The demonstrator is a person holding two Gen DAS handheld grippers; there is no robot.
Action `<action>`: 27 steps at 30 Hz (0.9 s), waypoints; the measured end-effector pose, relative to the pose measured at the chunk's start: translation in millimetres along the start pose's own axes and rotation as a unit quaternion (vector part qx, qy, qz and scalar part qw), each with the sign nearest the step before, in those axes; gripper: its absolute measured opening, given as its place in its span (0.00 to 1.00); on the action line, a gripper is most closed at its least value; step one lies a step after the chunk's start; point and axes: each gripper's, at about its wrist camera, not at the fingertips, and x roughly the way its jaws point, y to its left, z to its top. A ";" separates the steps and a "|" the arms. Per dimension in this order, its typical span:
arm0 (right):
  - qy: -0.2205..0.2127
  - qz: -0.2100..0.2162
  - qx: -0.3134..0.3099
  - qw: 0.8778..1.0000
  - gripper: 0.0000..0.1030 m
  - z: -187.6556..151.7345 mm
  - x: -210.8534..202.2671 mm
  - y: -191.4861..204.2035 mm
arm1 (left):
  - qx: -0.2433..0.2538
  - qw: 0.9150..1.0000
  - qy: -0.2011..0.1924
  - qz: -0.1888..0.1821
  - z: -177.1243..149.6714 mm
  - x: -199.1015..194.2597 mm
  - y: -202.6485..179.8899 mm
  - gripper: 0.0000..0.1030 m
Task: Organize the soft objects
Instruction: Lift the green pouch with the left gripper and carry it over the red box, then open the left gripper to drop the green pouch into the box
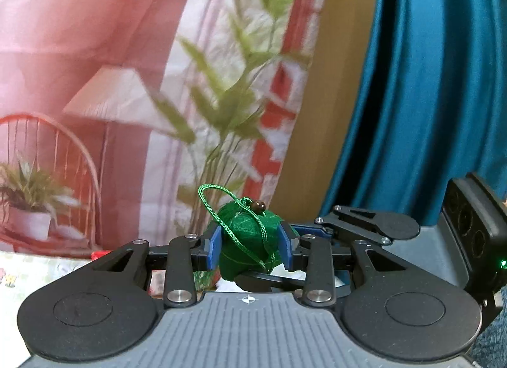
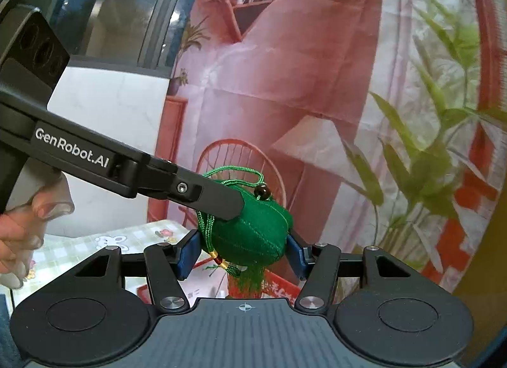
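Sachet (image 1: 250, 241), green and stuffed, was the one soft thing in view, and it hung in the air in front of the pink printed backdrop (image 1: 95, 51), clamped from two directions at once. The left gripper (image 1: 250, 246) was clenched on it, blue pads (image 1: 214, 246) pressing its two sides. The right gripper (image 2: 244, 250) also grasped it, its blue pads (image 2: 190, 254) against the sachet's (image 2: 250, 235) ends, while the left gripper's black finger (image 2: 209, 197) came in from the left over its top. A green cord loop (image 2: 234, 173) rose above the sachet, a dark bead (image 2: 263, 191) sat at its top, and a green tassel (image 2: 250, 282) with a gold and red knot hung beneath. A hand (image 2: 22, 235) held the left tool's grip, left of the sachet. Below the sachet lay a checked cloth with cartoon prints (image 2: 95, 244). Something red (image 2: 279, 288) showed under the tassel; whether it was a box, and what it held, could not be told. A teal curtain (image 1: 427, 83) hung right of the sachet.
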 end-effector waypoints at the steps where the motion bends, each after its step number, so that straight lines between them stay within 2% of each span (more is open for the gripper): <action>1: 0.008 0.007 -0.001 1.000 0.52 -1.4 10.6 -3.0 | -0.002 1.000 0.011 0.003 -2.7 6.3 5.9 0.38; 7: 0.066 0.032 0.002 0.997 0.52 -32.3 59.6 -3.4 | -0.020 0.997 0.069 0.018 -29.7 42.7 33.6 0.38; 15: 0.123 0.055 0.021 0.991 0.52 -75.3 92.2 0.9 | -0.046 0.991 0.123 0.013 -56.5 71.1 61.5 0.38; 20: 0.154 0.061 0.028 0.986 0.52 -87.7 108.6 -0.5 | -0.052 0.989 0.137 0.018 -61.9 84.7 70.7 0.38; 27: 0.186 0.051 0.041 0.980 0.51 -94.2 130.8 -14.4 | -0.061 0.989 0.133 0.027 -62.1 93.5 81.2 0.38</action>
